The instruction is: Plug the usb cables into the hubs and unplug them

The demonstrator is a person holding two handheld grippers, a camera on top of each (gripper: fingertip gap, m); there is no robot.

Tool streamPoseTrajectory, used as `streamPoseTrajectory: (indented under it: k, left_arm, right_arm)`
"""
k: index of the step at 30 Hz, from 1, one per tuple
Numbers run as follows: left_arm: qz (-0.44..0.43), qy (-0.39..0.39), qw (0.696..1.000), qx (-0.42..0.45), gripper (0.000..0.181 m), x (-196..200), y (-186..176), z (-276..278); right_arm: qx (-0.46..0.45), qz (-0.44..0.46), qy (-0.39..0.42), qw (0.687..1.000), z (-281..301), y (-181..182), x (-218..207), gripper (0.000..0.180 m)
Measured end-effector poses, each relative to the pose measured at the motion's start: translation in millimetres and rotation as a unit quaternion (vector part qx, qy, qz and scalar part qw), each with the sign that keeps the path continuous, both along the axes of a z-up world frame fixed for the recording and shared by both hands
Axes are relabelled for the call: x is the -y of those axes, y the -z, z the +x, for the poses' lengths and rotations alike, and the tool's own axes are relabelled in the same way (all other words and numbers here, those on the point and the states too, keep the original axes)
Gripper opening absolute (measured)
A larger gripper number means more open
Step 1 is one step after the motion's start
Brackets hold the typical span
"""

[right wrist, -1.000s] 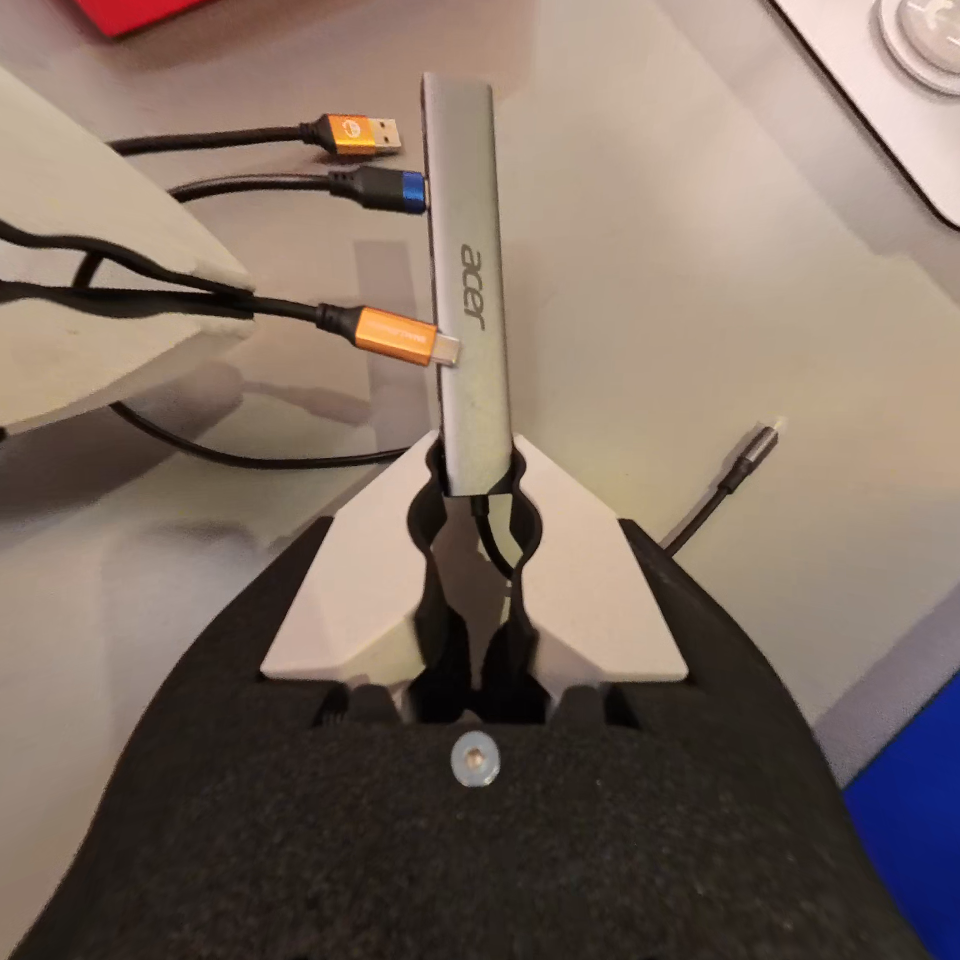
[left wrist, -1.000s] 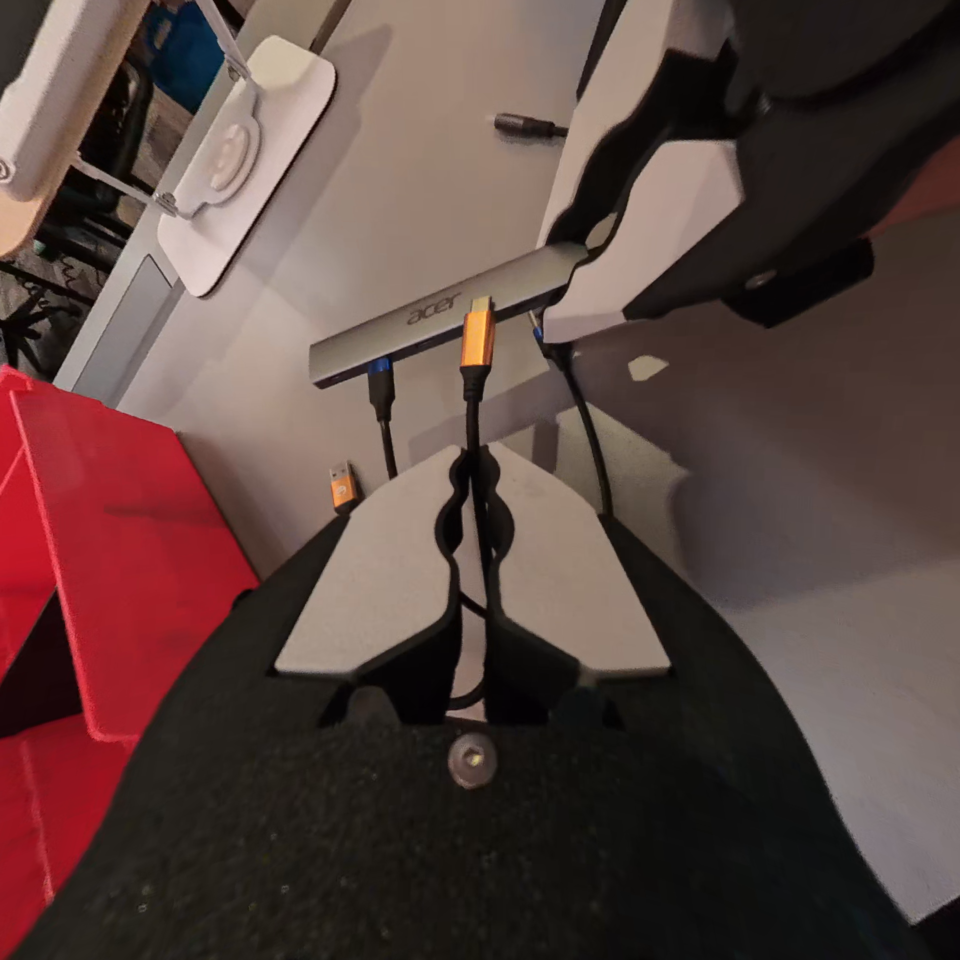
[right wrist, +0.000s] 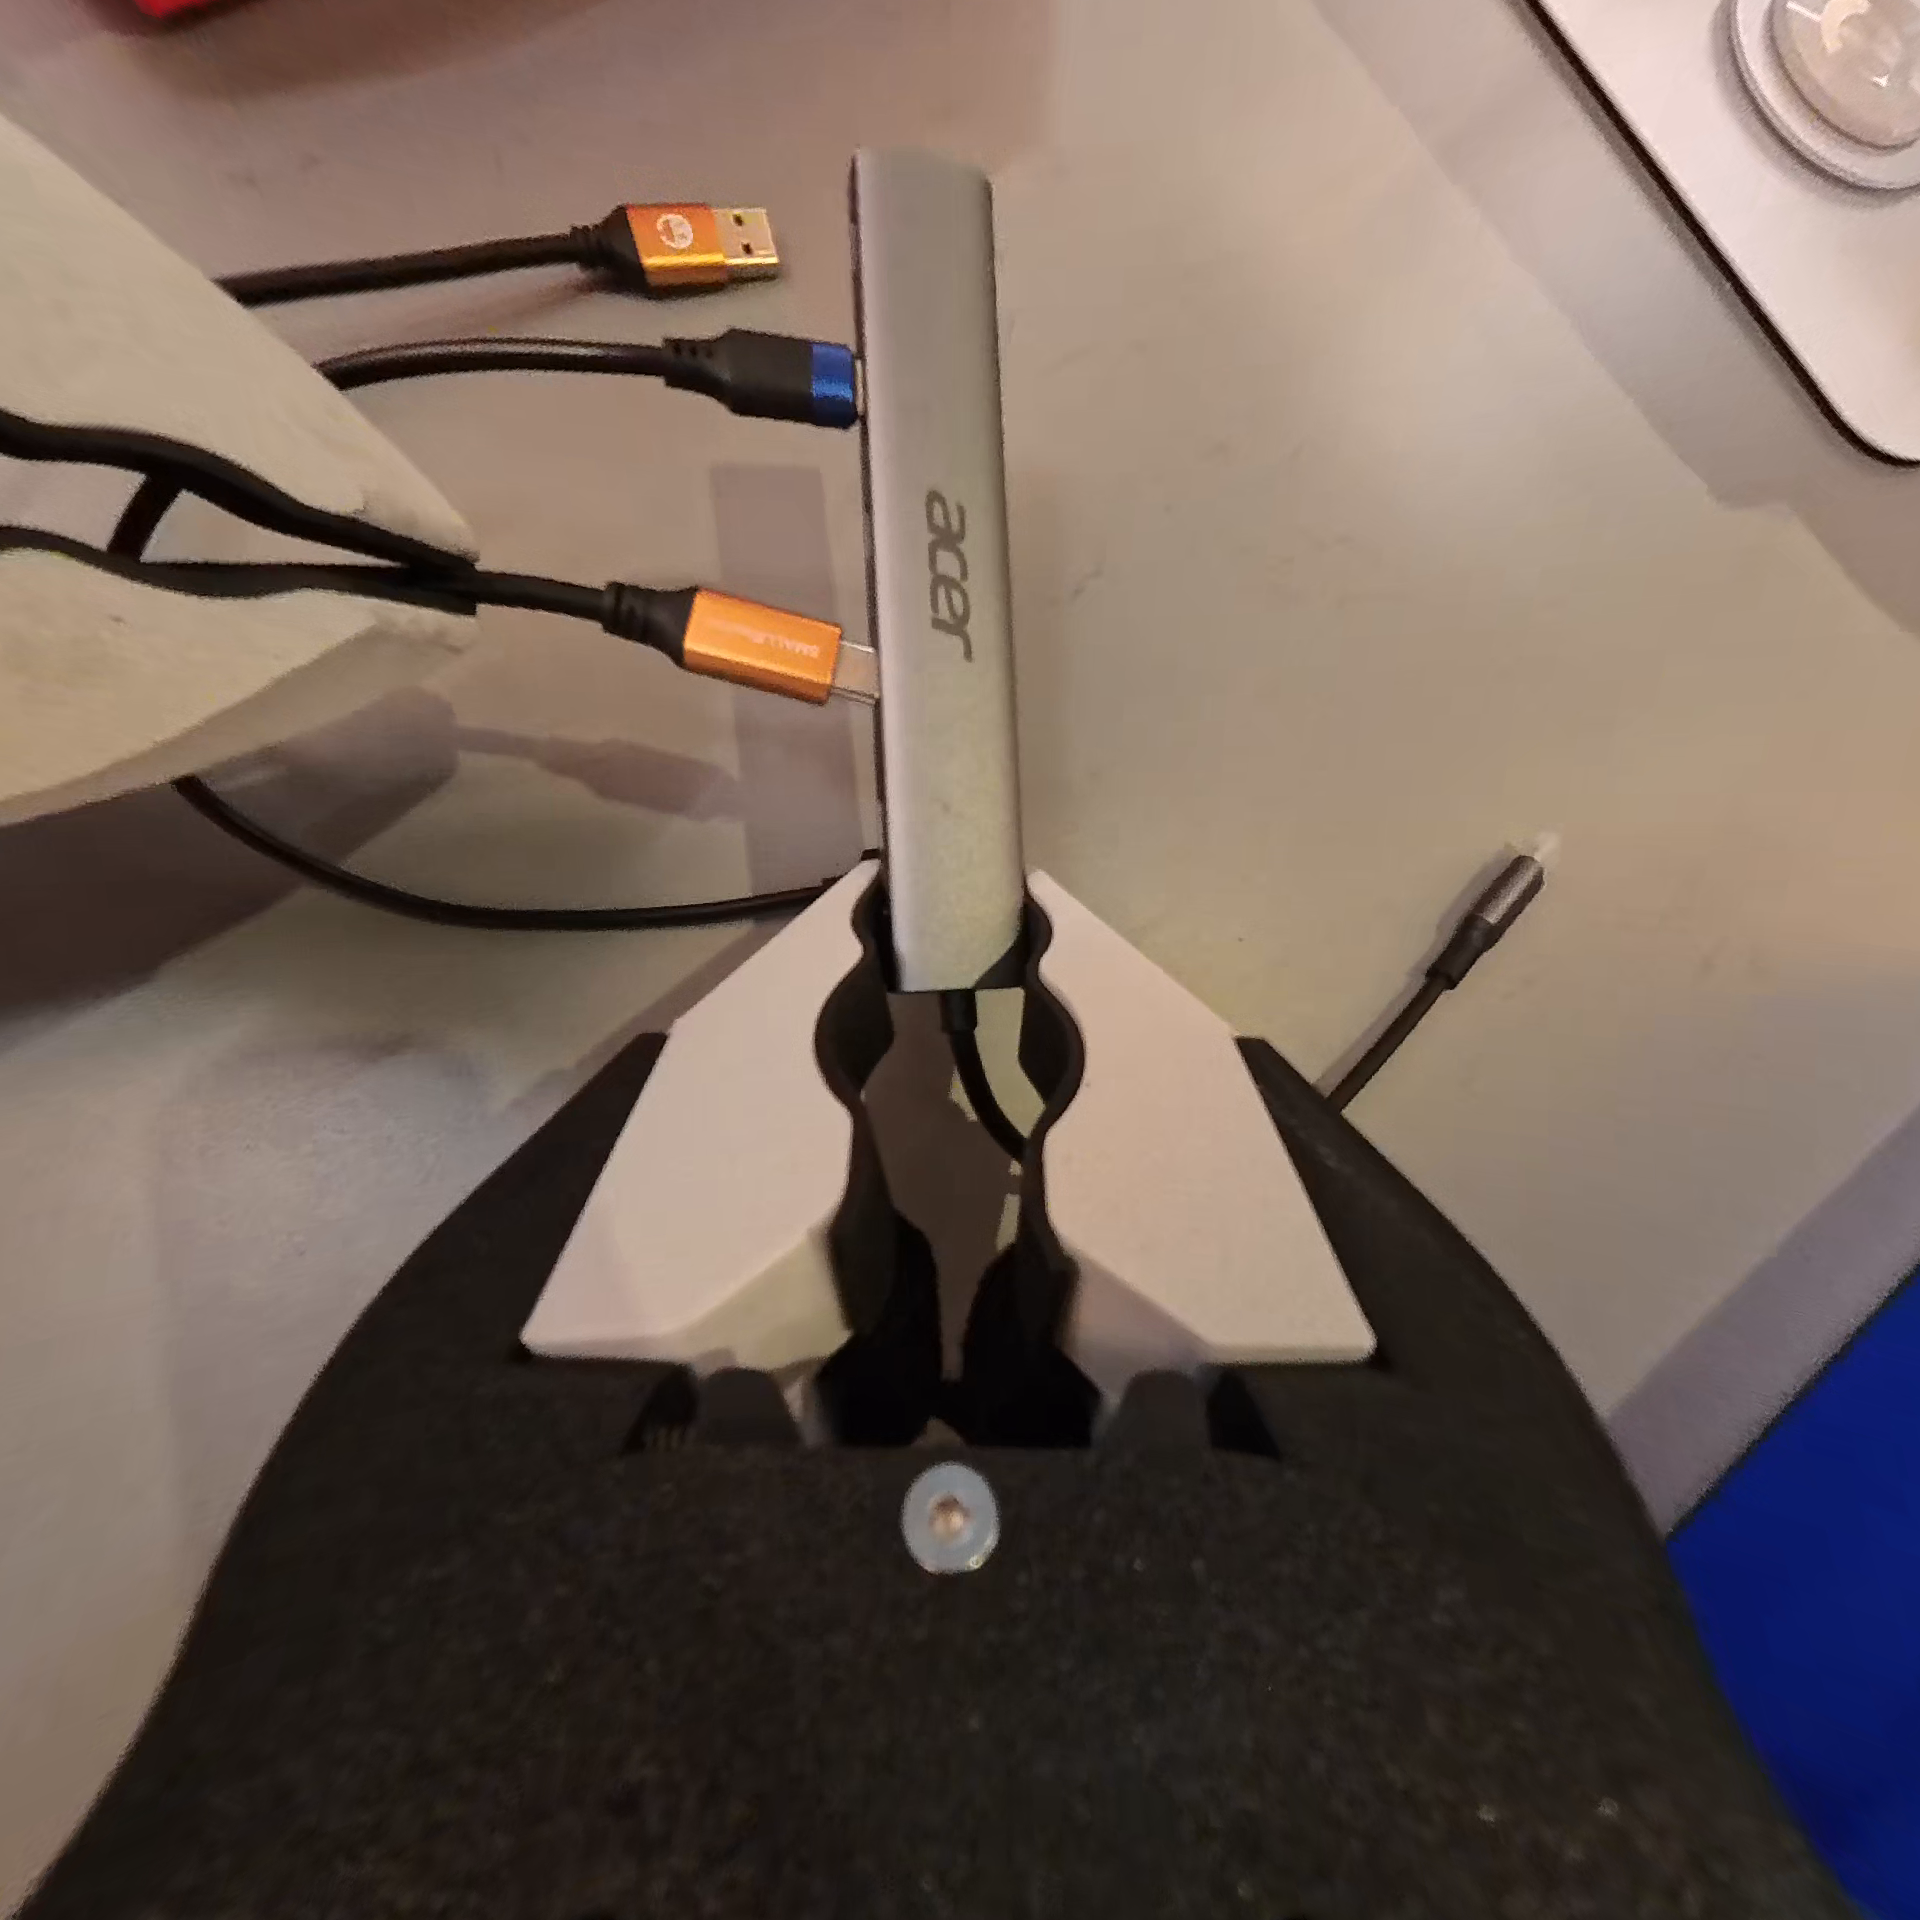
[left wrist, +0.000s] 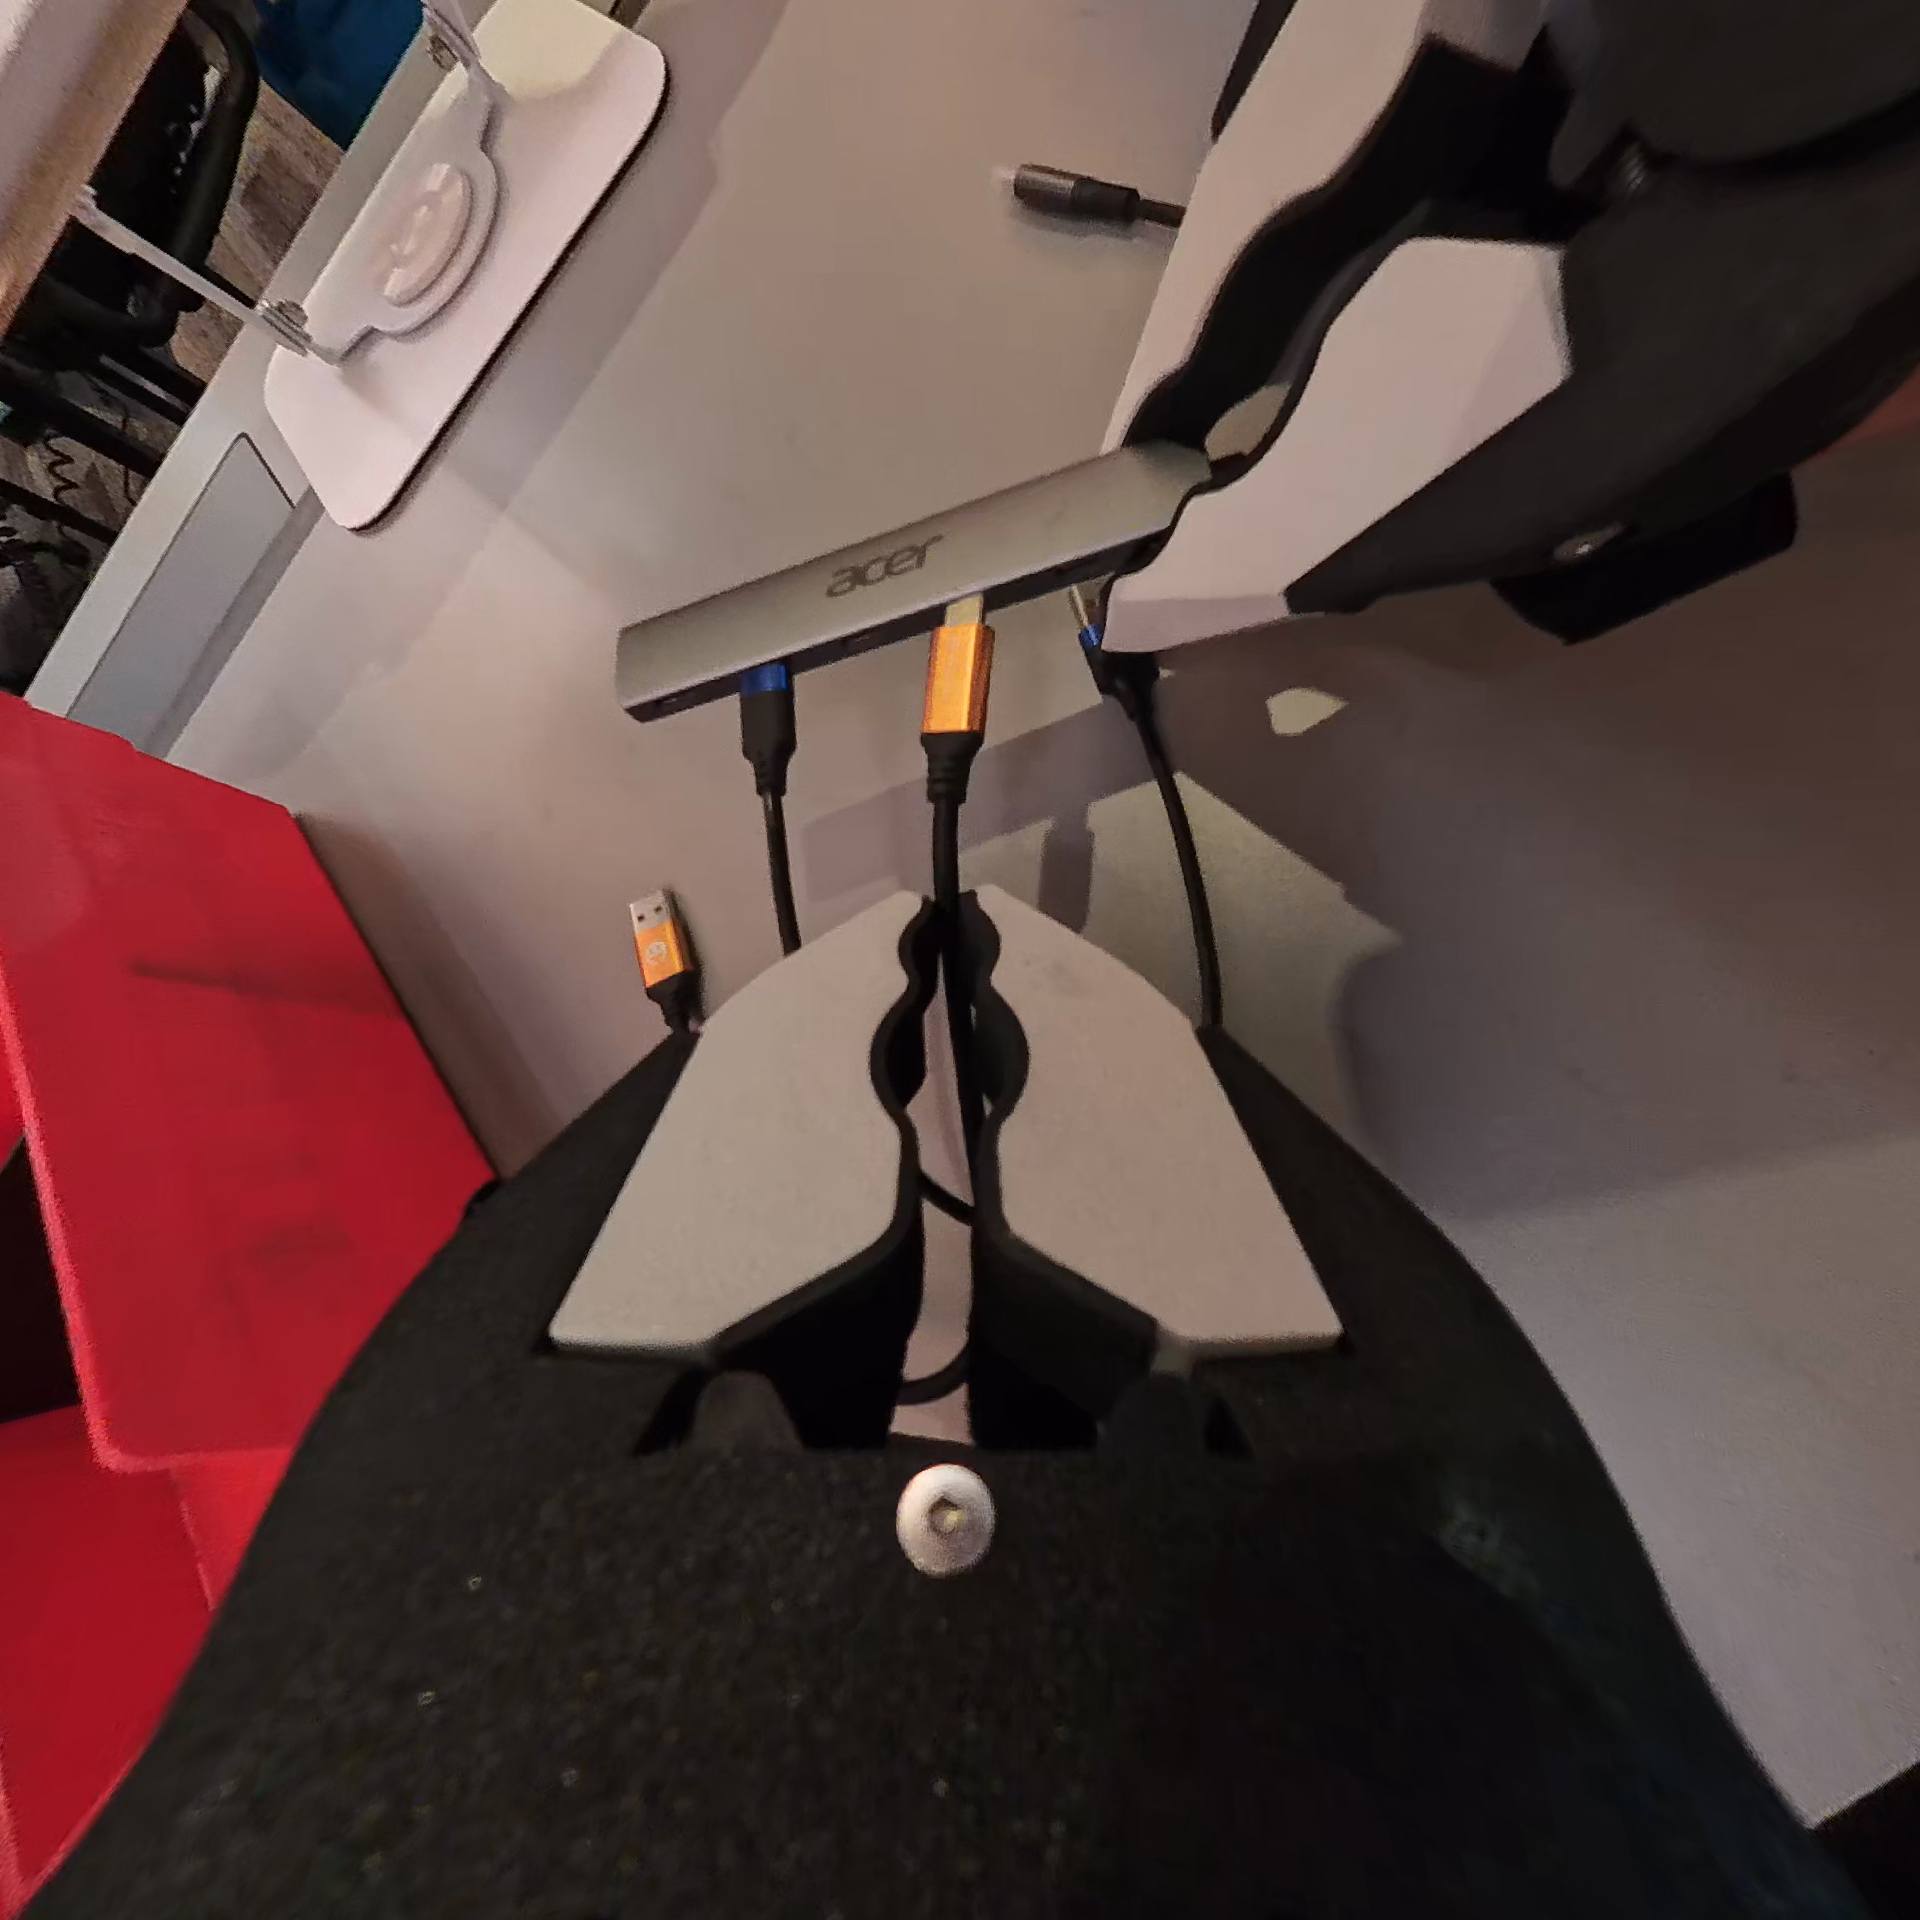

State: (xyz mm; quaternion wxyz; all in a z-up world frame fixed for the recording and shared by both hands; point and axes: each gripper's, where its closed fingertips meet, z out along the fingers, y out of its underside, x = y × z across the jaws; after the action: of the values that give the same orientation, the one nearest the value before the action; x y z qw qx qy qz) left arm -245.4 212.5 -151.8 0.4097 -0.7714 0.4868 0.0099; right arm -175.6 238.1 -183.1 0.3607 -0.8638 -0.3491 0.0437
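Left gripper pinches the orange-plug cable; right gripper clamps the grey hub.

office desk | grey desk | white stand base | red bin

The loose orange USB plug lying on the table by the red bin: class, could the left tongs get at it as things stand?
Probably not yet. The left tongs are shut on the black cable of another orange plug at the grey metal hub. The loose orange USB plug lies uncovered close beside them, so releasing first would free the way.
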Motion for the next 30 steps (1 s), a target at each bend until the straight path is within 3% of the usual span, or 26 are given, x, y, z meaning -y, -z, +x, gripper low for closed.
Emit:
streamPoseTrajectory:
  k: [7, 12, 19, 26, 30]
  left_arm:
    - [-0.02, 0.001, 1.0, 0.016, 0.003, 1.8, 3.1, 2.9]
    - [-0.039, 0.008, 0.997, 0.058, 0.003, 6.4, 1.1, 9.3]
    - [-0.044, 0.015, 0.994, 0.104, 0.005, 0.0, 5.3, 12.3]
    - [-0.067, 0.01, 0.99, 0.122, 0.006, -2.3, 12.1, 11.3]
    - [-0.094, 0.0, 0.982, 0.163, 0.016, -1.9, 12.2, 15.1]
  right_arm:
    - [0.012, 0.013, 0.0, 1.0, -0.1, -2.4, -0.9, 0.018]
    - [0.081, 0.058, -0.031, 0.995, 2.3, -5.4, -2.7, 0.018]
    - [0.009, 0.058, -0.084, 0.995, -12.4, -12.1, 5.7, 0.018]
    - [0.02, 0.093, -0.109, 0.989, -14.3, -17.3, 4.1, 0.019]
    - [0.052, 0.142, -0.108, 0.983, -13.1, -22.5, -1.1, 0.019]
